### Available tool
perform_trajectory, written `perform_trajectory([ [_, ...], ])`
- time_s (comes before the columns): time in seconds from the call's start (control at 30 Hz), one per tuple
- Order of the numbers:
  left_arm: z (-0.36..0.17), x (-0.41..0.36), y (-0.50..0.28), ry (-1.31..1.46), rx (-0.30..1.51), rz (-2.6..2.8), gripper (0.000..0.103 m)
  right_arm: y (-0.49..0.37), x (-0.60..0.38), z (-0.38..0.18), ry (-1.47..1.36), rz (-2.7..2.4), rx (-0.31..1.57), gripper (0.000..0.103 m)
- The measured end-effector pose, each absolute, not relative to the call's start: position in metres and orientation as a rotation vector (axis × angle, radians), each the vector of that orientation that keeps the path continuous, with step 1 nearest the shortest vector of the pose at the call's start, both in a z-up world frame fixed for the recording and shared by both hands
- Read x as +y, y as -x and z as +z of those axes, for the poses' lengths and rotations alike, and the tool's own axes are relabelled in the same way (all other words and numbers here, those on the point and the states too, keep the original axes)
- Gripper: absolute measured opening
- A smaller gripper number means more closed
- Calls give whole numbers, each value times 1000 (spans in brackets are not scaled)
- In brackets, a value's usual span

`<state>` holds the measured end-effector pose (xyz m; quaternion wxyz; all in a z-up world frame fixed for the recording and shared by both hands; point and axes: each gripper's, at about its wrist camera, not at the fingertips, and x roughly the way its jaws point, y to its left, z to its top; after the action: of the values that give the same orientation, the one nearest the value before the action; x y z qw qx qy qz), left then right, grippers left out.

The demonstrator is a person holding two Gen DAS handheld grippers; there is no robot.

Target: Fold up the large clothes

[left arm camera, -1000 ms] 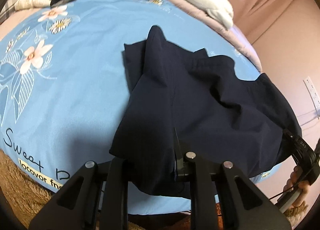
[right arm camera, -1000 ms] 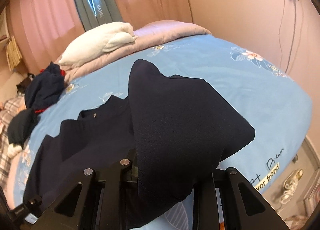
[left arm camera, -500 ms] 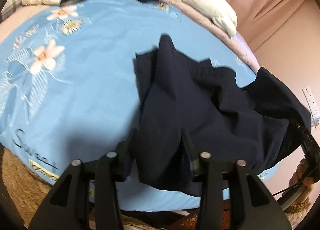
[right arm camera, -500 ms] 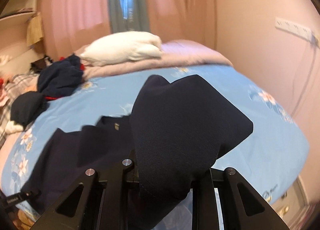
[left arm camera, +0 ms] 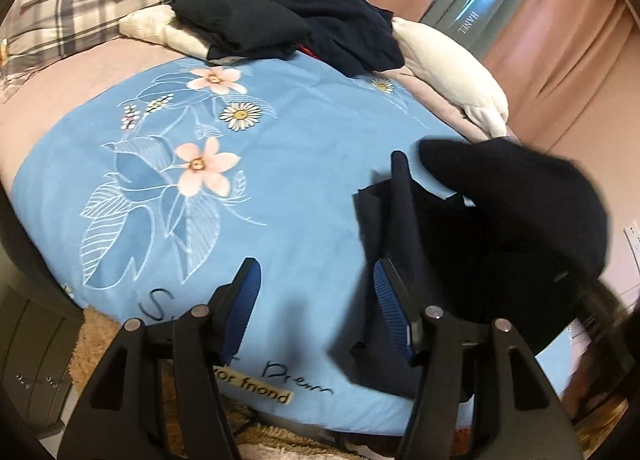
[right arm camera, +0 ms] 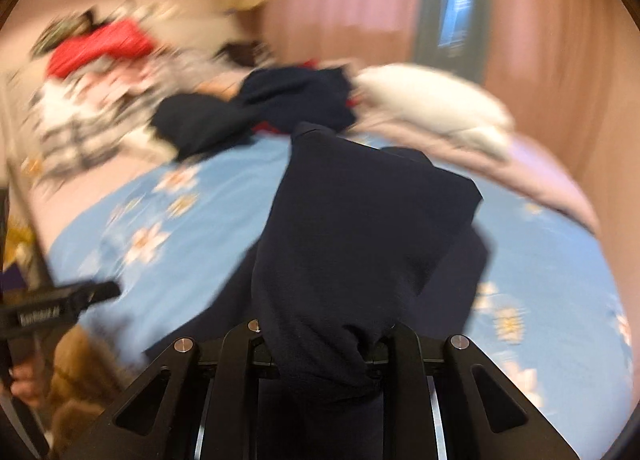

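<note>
A large navy garment [left arm camera: 500,240] lies on the right part of the blue flowered bedspread [left arm camera: 280,188]. My left gripper [left arm camera: 316,296] hovers over bare bedspread just left of the garment's edge. Its jaws are opening, the blue pads [left arm camera: 244,292] show, and nothing is between them. My right gripper [right arm camera: 320,344] is shut on a bunched fold of the navy garment [right arm camera: 360,240], which stands up over its fingers and hides the tips. In the blurred right wrist view the left gripper [right arm camera: 60,308] shows at the left edge, held by a hand [right arm camera: 24,380].
A heap of dark clothes [left arm camera: 288,24] and a white pillow [left arm camera: 448,72] lie at the far end of the bed, with plaid bedding [left arm camera: 80,8] beyond. A brown rug [left arm camera: 100,332] and a dark cabinet [left arm camera: 32,372] sit below the near edge. Pink curtains [left arm camera: 560,40] hang behind.
My left gripper let go of the garment's hem, opened and swung left over bare bedspread. My right gripper kept its fold and carried it leftward while rolling.
</note>
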<state>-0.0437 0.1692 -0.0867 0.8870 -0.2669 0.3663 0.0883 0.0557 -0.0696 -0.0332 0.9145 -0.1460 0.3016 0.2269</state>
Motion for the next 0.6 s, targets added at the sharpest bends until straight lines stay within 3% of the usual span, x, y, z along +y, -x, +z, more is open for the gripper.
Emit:
perform_trajectory([
  [0.23, -89, 174, 42, 549, 778, 175, 59, -44, -19, -90, 412, 596, 774, 21],
  [0.6, -91, 165, 35, 517, 791, 143, 62, -61, -39, -120, 171, 672, 982, 23],
])
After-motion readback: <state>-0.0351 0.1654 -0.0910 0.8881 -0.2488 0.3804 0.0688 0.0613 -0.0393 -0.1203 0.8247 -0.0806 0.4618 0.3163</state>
